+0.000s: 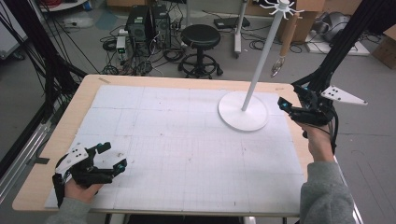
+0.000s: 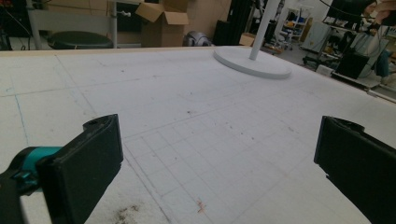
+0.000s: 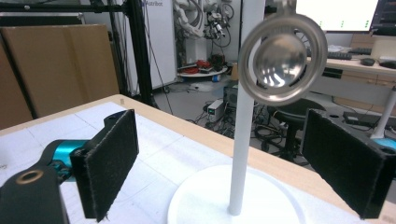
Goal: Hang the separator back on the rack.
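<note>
The bench (image 1: 56, 140) carries a white stand (image 1: 243, 116) at its far right, its pole rising upright and leaning slightly in the high view. From 1 of the hooks at the top hangs a metal utensil (image 1: 276, 67), long axis roughly vertical, its round bowl end down; in the right gripper view the bowl (image 3: 281, 59) faces the camera. The right gripper (image 1: 292, 103), jaws wide open and empty, sits beside the stand's base: judged an approach. Next: lift and centre the jaws on the utensil. The left gripper (image 1: 111, 156) rests open, empty, near the bench's front left.
</note>
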A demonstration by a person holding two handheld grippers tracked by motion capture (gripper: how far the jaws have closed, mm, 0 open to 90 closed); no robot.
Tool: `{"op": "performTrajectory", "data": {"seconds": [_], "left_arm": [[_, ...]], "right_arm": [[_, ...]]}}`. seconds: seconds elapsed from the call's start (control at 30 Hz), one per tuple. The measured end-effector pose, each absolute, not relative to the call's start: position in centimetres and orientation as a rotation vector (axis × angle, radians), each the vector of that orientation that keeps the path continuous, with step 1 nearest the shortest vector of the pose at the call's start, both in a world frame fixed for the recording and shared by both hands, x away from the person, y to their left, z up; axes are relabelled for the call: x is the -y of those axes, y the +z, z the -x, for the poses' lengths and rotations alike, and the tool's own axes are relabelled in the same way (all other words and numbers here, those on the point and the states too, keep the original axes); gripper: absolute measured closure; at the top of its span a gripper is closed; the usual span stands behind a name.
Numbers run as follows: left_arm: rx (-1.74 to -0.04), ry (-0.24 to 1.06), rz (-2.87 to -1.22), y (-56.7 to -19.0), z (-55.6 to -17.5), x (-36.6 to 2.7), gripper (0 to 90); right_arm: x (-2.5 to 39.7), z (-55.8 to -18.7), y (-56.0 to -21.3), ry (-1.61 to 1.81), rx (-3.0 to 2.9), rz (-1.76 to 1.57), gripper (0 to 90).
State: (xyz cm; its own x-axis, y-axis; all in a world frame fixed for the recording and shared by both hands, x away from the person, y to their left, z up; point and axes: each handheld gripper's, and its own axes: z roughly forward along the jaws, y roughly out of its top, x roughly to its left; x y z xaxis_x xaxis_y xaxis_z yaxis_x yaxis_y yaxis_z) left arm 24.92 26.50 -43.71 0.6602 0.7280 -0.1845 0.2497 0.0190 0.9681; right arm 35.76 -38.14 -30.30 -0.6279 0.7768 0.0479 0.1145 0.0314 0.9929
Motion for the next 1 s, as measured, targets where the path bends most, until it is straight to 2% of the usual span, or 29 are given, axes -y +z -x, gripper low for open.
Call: {"op": "performTrajectory", "data": {"seconds": [0.37,1.0], "left_arm": [[-0.836,0.454,-1.559,-43.7,-24.9,-26.6,1.7],[-0.837,0.456,-1.548,-43.7,-24.8,-26.5,1.7]], "right_arm": [[38.5,-34.1,-32.3,1.632,-1.781,-0.912,10.8],[36.5,-32.3,-36.3,1.572,-1.89,-0.909,10.8]]}}
